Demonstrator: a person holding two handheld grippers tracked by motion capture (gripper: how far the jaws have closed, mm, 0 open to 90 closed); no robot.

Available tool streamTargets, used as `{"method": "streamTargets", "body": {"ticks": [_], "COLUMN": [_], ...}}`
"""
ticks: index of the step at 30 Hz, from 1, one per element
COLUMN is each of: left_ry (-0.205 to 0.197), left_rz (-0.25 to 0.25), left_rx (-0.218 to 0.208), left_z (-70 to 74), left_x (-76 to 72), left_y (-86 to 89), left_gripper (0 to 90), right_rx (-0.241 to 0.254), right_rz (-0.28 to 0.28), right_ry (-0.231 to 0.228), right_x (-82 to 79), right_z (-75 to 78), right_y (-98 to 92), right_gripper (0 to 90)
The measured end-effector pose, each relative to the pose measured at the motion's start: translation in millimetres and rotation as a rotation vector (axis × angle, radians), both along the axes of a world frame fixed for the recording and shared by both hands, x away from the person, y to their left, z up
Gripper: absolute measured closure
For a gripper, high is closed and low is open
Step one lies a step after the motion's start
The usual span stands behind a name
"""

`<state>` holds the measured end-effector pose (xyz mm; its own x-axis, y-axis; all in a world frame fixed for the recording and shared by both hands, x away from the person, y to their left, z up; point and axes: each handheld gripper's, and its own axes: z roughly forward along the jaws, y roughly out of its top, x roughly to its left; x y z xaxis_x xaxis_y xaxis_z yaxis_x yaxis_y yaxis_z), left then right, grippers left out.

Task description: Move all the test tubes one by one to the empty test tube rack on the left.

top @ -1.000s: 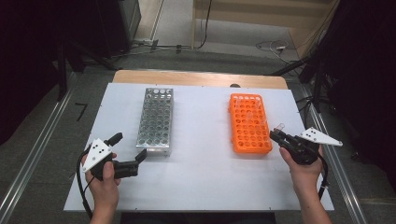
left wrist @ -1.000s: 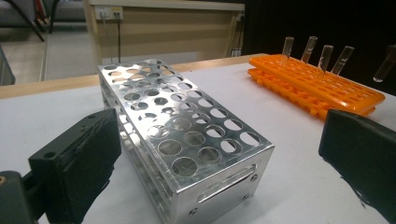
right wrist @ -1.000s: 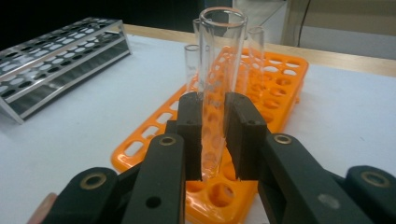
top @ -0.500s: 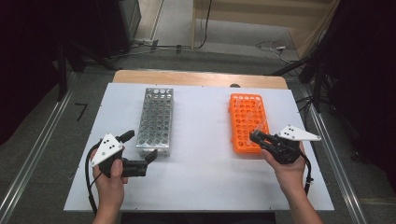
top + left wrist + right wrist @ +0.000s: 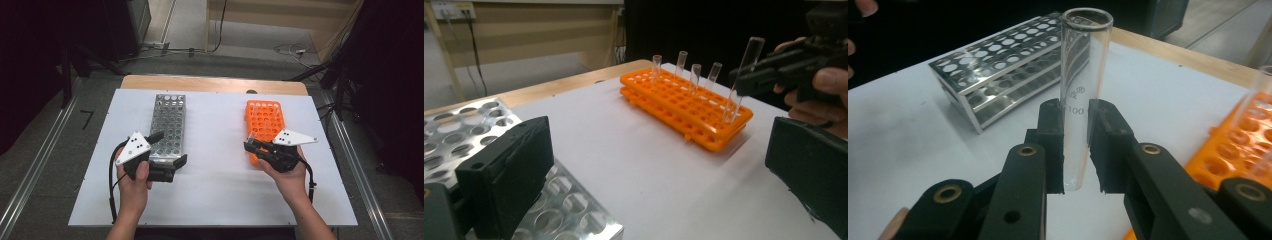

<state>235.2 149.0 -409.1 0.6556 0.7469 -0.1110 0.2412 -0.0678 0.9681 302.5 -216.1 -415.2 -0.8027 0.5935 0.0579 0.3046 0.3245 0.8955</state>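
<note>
On my left, the left gripper (image 5: 170,156) sits at the near end of the metal rack (image 5: 167,125), its jaws spread wide with nothing between them. In the left gripper view one black jaw hangs over the rack's near corner and the other stands well apart, over the bare white surface (image 5: 215,165). The metal rack lies lengthwise on the left half of the surface, its holes showing no tubes that I can make out.

Across the middle the white sheet is bare.

On my right, the right gripper (image 5: 1077,145) is closed on a clear glass test tube (image 5: 1083,95). The pads clamp the tube's lower part, and it stands upright between them with its open mouth on top and its rounded bottom just below the pads. From the left gripper view I see the held tube (image 5: 741,80) at the near end of the orange rack (image 5: 684,107), its bottom at or just above the rack's top; I cannot tell whether it touches. Four more tubes (image 5: 694,75) stand farther back in that rack. In the high view the right gripper (image 5: 248,145) is over the orange rack's near left edge.
</note>
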Motion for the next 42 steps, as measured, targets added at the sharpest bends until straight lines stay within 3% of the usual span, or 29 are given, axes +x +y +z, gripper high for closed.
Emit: {"method": "streamTargets", "body": {"ticks": [4,10,12,16,25,27,38,42], "left_ry": [-0.001,0.047,0.080,0.102,0.090,0.095,0.096,0.096], "left_rz": [-0.011,-0.081,-0.088,-0.095,-0.171,-0.165,-0.196,-0.202], "left_rx": [0.006,0.001,0.004,0.013,0.046,0.065,0.074,0.072], "left_z": [2.8,-0.1,-2.6,-5.5,-7.9,-9.8,-12.3,-12.4], "left_x": [3.9,7.3,7.5,5.4,1.1,1.2,0.3,0.8], "left_y": [-8.7,-26.1,-36.3,-49.4,-66.9,-70.4,-76.6,-76.1], "left_gripper": [1.6,3.9,8.2,22.5,49.9,52.9,74.9,75.7], "right_rx": [-0.017,-0.033,-0.044,-0.080,-0.118,-0.120,-0.123,-0.124], "right_rz": [0.039,0.093,0.110,0.140,0.196,0.208,0.241,0.246], "right_ry": [0.004,0.011,0.011,0.007,0.012,0.009,0.008,0.009], "right_x": [-3.3,-11.6,-14.4,-19.7,-29.8,-31.6,-37.8,-38.1], "right_z": [-2.1,-5.8,-7.9,-13.2,-20.2,-20.2,-19.0,-18.8], "right_y": [14.6,31.6,37.6,49.0,68.4,71.0,77.5,77.4], "right_gripper": [74.1,74.1,74.1,74.1,74.1,74.1,74.0,74.0]}}
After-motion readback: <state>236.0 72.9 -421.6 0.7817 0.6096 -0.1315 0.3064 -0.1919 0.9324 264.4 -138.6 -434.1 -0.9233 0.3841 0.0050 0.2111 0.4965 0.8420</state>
